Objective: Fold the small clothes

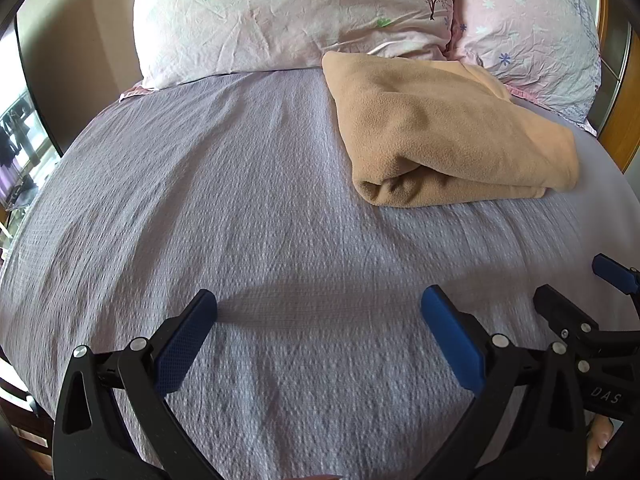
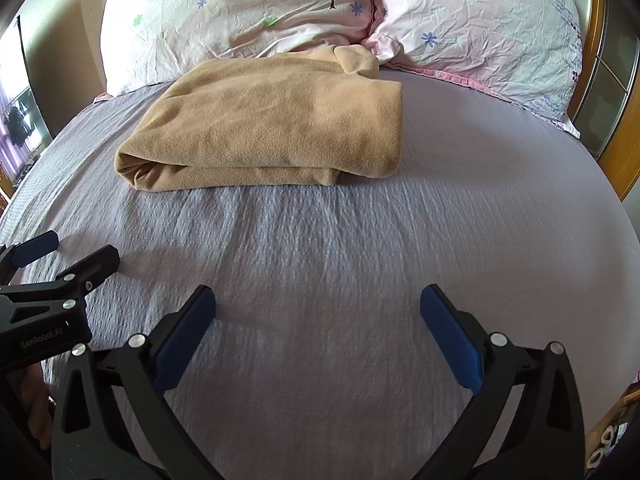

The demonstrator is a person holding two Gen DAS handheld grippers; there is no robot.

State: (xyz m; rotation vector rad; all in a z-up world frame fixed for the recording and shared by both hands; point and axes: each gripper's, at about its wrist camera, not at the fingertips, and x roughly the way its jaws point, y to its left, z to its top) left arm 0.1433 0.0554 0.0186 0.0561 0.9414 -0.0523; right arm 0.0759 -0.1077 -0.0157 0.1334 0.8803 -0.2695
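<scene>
A tan fleece garment [image 1: 448, 136] lies folded in a thick bundle on the grey bedspread [image 1: 240, 220], close to the pillows; it also shows in the right wrist view [image 2: 272, 128]. My left gripper [image 1: 318, 308] is open and empty, low over the bedspread, well short of the garment. My right gripper [image 2: 318, 308] is open and empty, also short of the garment. The right gripper shows at the right edge of the left wrist view [image 1: 576, 280], and the left gripper at the left edge of the right wrist view [image 2: 68, 252].
Two pale pink floral pillows [image 1: 288, 12] [image 1: 532, 28] stand at the head of the bed [image 2: 480, 208], also seen in the right wrist view [image 2: 240, 8] [image 2: 480, 24]. A wooden frame [image 2: 624, 148] is at the right. A wall and window [image 1: 24, 136] are at the left.
</scene>
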